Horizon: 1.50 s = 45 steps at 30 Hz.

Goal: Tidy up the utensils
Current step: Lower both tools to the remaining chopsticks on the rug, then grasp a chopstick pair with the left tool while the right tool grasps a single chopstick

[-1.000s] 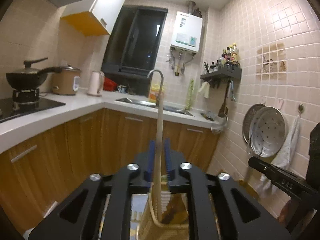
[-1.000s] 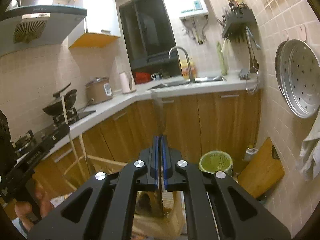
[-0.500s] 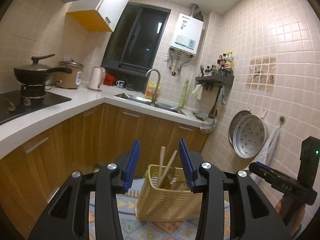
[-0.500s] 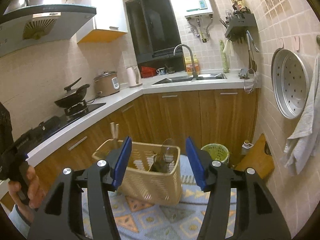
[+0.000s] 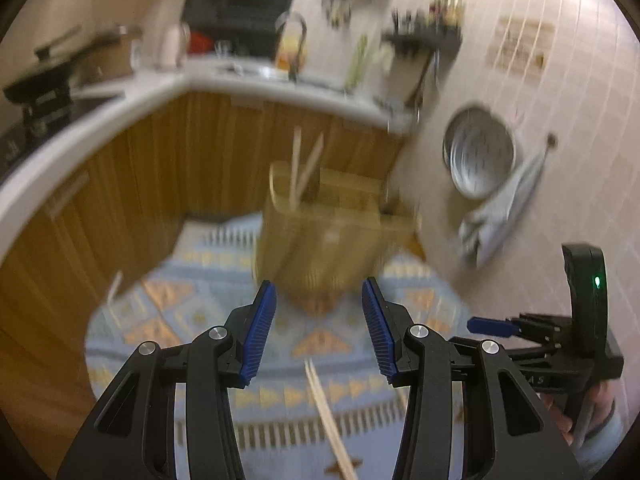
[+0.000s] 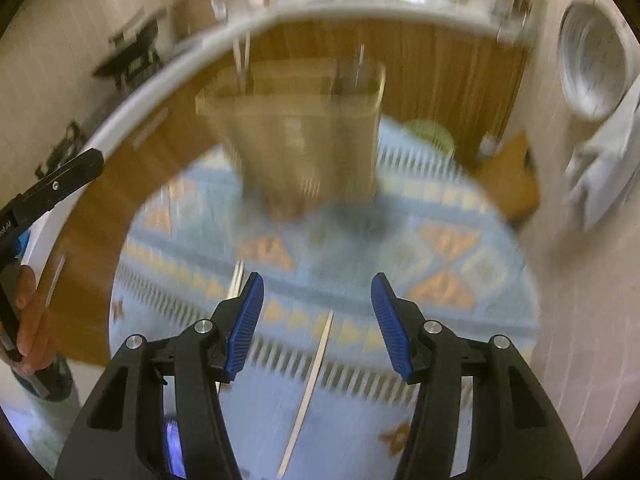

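Note:
A tan slotted utensil basket (image 5: 320, 236) stands on a patterned blue rug (image 5: 192, 276); two wooden chopsticks (image 5: 304, 168) stick up from its left end. It also shows blurred in the right wrist view (image 6: 304, 128). My left gripper (image 5: 318, 330) is open and empty, tilted down over the rug, with a loose chopstick (image 5: 328, 412) lying below it. My right gripper (image 6: 316, 324) is open and empty, with a pale chopstick (image 6: 308, 392) on the rug between its jaws. Another utensil (image 6: 237, 278) lies by its left finger.
Wooden cabinets (image 5: 132, 184) under a white counter (image 5: 100, 116) curve round the left and back. A tiled wall on the right holds a steel steamer tray (image 5: 482, 158) and a towel (image 5: 500, 216). A green bin (image 6: 430, 134) and a wooden board (image 6: 510, 178) stand near the wall.
Both grippers opened, dropping their utensils into the basket, then drew back and tilted down toward the rug. The view is now motion-blurred.

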{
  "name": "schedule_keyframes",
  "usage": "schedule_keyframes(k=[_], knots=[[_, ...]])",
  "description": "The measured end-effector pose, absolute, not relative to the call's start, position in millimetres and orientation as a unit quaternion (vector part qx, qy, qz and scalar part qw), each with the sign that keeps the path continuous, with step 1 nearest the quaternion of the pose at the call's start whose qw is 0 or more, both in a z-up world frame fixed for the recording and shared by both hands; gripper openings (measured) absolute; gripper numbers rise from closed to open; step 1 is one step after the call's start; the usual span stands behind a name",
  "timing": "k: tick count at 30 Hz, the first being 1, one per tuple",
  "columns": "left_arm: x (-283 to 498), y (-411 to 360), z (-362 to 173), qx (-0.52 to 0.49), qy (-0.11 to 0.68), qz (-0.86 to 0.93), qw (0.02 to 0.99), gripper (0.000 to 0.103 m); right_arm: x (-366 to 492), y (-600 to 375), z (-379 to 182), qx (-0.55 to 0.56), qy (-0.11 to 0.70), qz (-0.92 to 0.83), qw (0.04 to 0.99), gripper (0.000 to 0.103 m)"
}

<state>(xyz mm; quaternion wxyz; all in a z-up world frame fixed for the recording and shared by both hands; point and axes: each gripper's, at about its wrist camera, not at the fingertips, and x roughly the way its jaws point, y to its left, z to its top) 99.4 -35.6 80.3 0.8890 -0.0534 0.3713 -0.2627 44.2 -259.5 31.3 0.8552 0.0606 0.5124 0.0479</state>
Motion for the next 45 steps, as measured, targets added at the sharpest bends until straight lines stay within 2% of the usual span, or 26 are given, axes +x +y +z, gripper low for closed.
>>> schedule_keyframes(k=[3, 10, 15, 17, 21, 27, 29, 31, 34, 45], knots=[[97, -42, 47, -0.031, 0.418, -0.267, 0.868, 0.043, 42, -255, -2, 0.066, 0.557, 0.054, 0.826, 0.038], [93, -65, -32, 0.013, 0.527, -0.288, 0.799, 0.042, 39, -254, -62, 0.097, 0.633, 0.06, 0.766, 0.02], [92, -72, -50, 0.034, 0.544, -0.285, 0.789, 0.039, 39, -247, -69, 0.09, 0.636, 0.058, 0.764, 0.018], [93, -77, -52, 0.043, 0.548, -0.28, 0.787, 0.035, 41, -244, -70, 0.081, 0.638, 0.055, 0.764, 0.015], [94, -88, -57, 0.066, 0.557, -0.273, 0.781, 0.034, 41, -237, -71, 0.051, 0.634, 0.046, 0.77, 0.007], [89, -113, -57, 0.135, 0.545, -0.251, 0.788, 0.033, 42, -229, -75, 0.033, 0.628, 0.049, 0.776, 0.006], [87, -123, -58, 0.161, 0.539, -0.242, 0.79, 0.027, 41, -228, -75, 0.027, 0.624, 0.048, 0.779, 0.006], [86, -130, -58, 0.191, 0.531, -0.227, 0.794, 0.017, 42, -228, -75, 0.019, 0.619, 0.044, 0.784, 0.005], [87, -136, -59, 0.191, 0.529, -0.23, 0.794, 0.013, 45, -236, -73, 0.024, 0.616, 0.042, 0.786, 0.005], [113, -126, -47, 0.171, 0.52, -0.224, 0.806, 0.01, 65, -260, -70, 0.039, 0.615, 0.039, 0.786, 0.005]])
